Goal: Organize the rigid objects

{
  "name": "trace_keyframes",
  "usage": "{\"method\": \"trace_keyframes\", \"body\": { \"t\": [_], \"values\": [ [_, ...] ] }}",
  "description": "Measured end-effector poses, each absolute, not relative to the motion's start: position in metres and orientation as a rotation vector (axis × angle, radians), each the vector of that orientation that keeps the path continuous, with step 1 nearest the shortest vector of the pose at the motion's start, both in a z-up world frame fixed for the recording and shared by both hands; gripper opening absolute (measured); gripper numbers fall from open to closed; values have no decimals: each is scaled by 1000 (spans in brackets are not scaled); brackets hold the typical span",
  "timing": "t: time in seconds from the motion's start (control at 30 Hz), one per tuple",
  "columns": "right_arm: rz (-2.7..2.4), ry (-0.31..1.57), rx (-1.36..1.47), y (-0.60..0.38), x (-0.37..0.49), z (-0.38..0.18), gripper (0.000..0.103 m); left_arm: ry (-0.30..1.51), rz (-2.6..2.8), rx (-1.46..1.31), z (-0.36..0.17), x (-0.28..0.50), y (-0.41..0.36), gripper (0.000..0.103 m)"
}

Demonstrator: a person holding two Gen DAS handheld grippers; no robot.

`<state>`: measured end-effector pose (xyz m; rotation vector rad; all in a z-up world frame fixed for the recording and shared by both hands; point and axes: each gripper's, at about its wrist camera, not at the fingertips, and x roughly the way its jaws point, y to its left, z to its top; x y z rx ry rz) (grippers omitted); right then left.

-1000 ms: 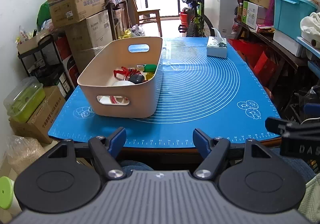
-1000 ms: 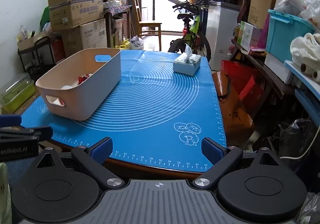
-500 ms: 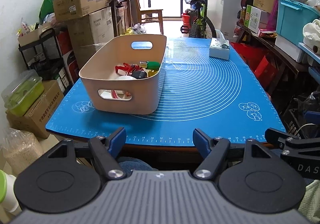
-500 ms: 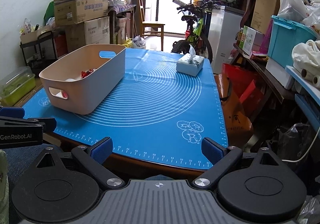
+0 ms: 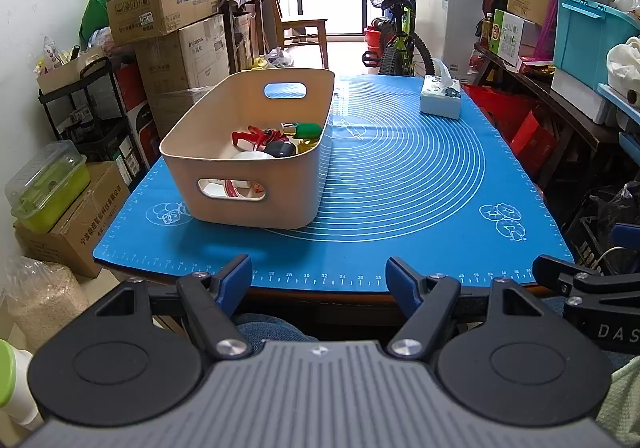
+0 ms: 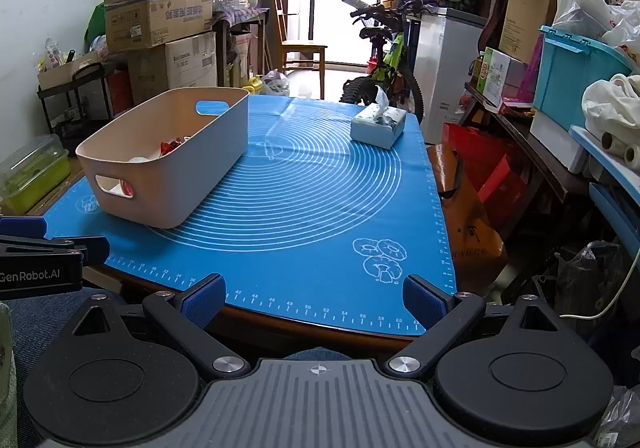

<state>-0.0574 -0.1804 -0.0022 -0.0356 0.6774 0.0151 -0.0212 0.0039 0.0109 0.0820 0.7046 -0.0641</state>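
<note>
A beige plastic bin (image 5: pixel 256 176) stands on the left of the blue mat (image 5: pixel 400 184); it also shows in the right wrist view (image 6: pixel 176 168). Inside lie a green-handled item (image 5: pixel 306 129), a red tool (image 5: pixel 256 137), a black object (image 5: pixel 280 149) and a white one. My left gripper (image 5: pixel 319 276) is open and empty, held back at the table's near edge. My right gripper (image 6: pixel 314 300) is open and empty, at the near right edge. Each gripper shows at the edge of the other's view.
A tissue box (image 5: pixel 440 101) sits at the mat's far right (image 6: pixel 378 127). Cardboard boxes (image 5: pixel 160 4) and a shelf stand left of the table; a bicycle (image 5: pixel 394 36) stands behind; crates and bags crowd the right side.
Both grippers have drawn back and risen slightly from the table; the bin and mat look a little farther and more centred. Nothing on the table moved.
</note>
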Motion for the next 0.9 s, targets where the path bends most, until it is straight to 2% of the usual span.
{"method": "trace_keyframes", "body": {
  "t": [0.9],
  "values": [
    [10, 689, -19, -184, -56, -5, 95, 702, -66, 87, 11, -21, 7, 74]
  ]
}}
